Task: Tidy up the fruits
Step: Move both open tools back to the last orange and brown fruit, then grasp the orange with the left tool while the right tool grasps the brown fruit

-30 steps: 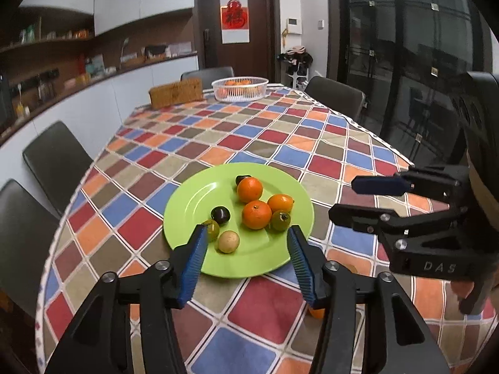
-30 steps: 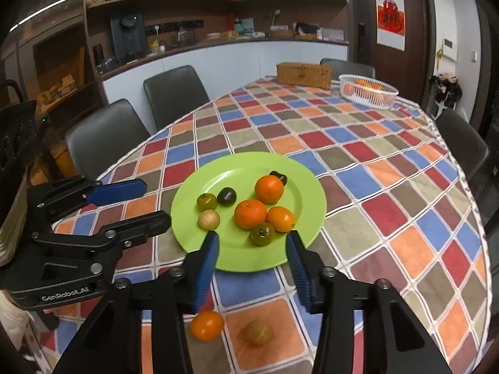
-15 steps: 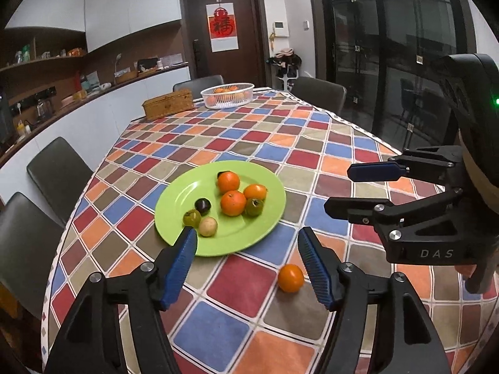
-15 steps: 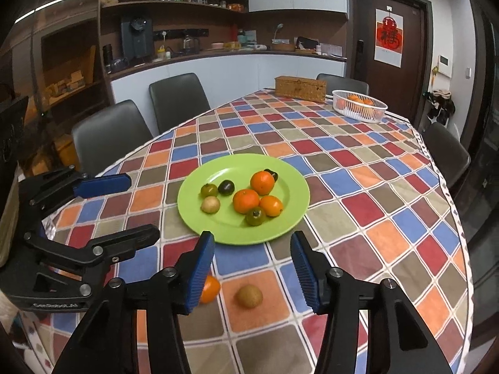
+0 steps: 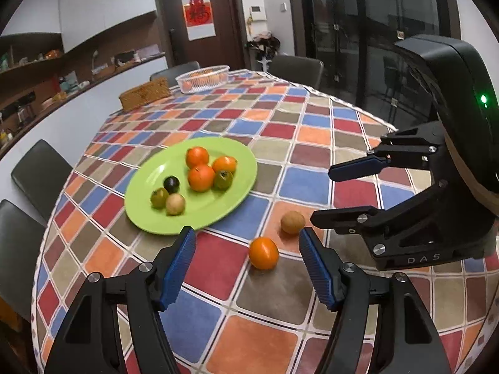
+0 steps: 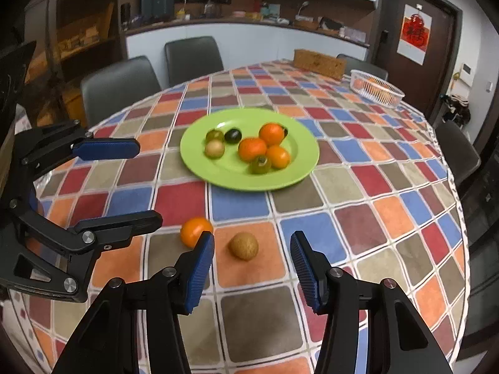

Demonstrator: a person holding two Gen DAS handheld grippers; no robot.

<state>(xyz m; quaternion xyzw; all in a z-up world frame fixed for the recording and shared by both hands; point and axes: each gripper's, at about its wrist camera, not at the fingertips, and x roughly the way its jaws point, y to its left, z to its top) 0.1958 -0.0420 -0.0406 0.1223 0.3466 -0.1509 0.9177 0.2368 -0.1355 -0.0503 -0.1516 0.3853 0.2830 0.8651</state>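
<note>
A green plate [image 5: 149, 218] [image 6: 299, 143] on the checkered tablecloth holds three oranges, two green fruits, a dark one and a pale one. A loose orange [image 5: 263, 253] [image 6: 195, 231] and a tan round fruit [image 5: 292, 222] [image 6: 244, 245] lie on the cloth in front of the plate. My left gripper [image 5: 246, 268] is open and empty, with the loose orange between its fingertips in view. My right gripper [image 6: 252, 268] is open and empty, with the tan fruit just ahead of it. Each gripper shows in the other's view, the right [image 5: 346, 196] and the left [image 6: 124, 184].
A white basket [image 5: 202, 78] [image 6: 375, 92] with oranges and a wicker box [image 5: 145, 97] [image 6: 318, 62] stand at the far end of the table. Dark chairs [image 6: 120, 85] surround the table. A counter runs along the wall.
Both grippers have pulled back from the plate and lowered toward the near table edge. The loose orange and the tan fruit now sit between and ahead of the fingers.
</note>
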